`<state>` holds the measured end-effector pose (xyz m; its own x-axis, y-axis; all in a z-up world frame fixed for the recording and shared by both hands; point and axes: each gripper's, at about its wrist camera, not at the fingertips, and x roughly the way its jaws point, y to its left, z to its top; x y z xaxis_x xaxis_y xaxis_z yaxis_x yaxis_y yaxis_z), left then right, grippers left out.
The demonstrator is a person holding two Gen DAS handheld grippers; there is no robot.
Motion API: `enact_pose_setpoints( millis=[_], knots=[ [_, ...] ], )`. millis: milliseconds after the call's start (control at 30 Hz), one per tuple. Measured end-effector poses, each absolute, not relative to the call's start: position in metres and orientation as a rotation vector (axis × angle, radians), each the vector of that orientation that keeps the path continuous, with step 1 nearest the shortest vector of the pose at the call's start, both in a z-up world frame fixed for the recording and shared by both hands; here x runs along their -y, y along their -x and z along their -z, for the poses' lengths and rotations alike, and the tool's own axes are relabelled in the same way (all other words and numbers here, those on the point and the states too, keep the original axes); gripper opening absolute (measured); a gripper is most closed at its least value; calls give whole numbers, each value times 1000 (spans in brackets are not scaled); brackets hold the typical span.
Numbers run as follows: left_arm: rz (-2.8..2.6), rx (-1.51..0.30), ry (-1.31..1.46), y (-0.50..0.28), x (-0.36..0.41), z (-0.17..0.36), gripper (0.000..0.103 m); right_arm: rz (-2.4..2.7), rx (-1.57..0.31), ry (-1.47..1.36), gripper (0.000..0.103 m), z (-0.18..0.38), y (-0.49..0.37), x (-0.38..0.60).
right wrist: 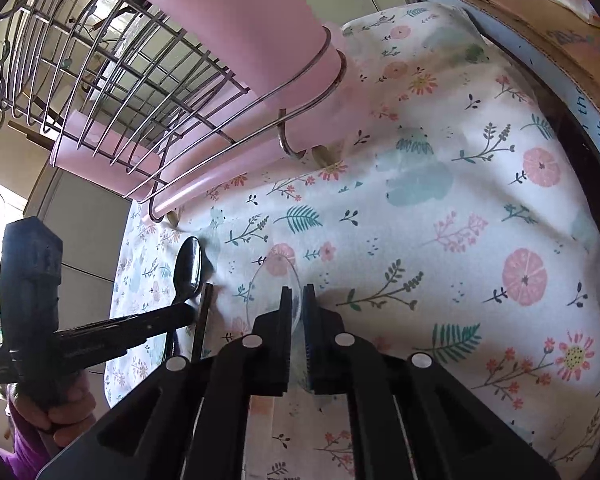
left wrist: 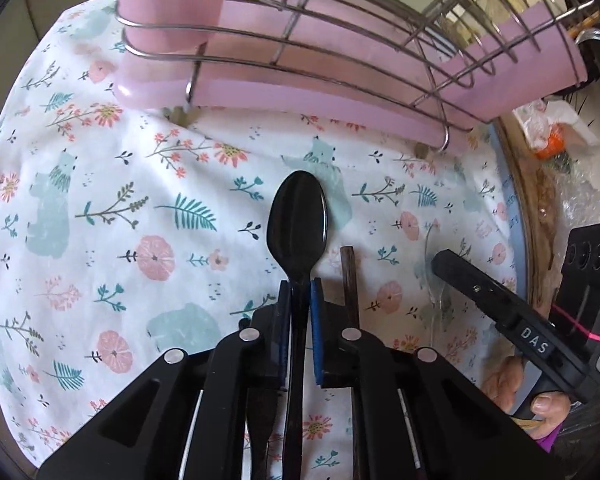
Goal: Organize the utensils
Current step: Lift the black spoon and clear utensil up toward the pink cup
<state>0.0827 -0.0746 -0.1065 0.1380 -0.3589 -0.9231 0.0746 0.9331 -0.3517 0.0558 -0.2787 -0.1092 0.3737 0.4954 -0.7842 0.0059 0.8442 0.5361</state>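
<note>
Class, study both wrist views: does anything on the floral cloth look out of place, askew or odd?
Nothing is spilled or broken. The black spoon, a clear plastic spoon and a dark chopstick lie loose on the cloth rather than in the wire rack. The clear spoon is easy to miss against the print.

Spoon point(left wrist: 298, 216) on cloth point(left wrist: 120, 208), before wire rack point(left wrist: 340, 40); chopstick point(left wrist: 349, 280) just right; clear spoon point(right wrist: 276, 280) farther right

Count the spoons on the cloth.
2. A black spoon between the left claw's pads; a clear spoon between the right claw's pads. More may be hidden under the claws.
</note>
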Motion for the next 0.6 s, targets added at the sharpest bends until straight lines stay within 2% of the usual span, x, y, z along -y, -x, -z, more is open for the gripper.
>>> enact_pose_setpoints(
  millis=[600],
  knots=[
    [404, -1532, 307, -115, 63, 113, 11, -398, -1206, -541, 7, 113, -61, 289]
  ],
)
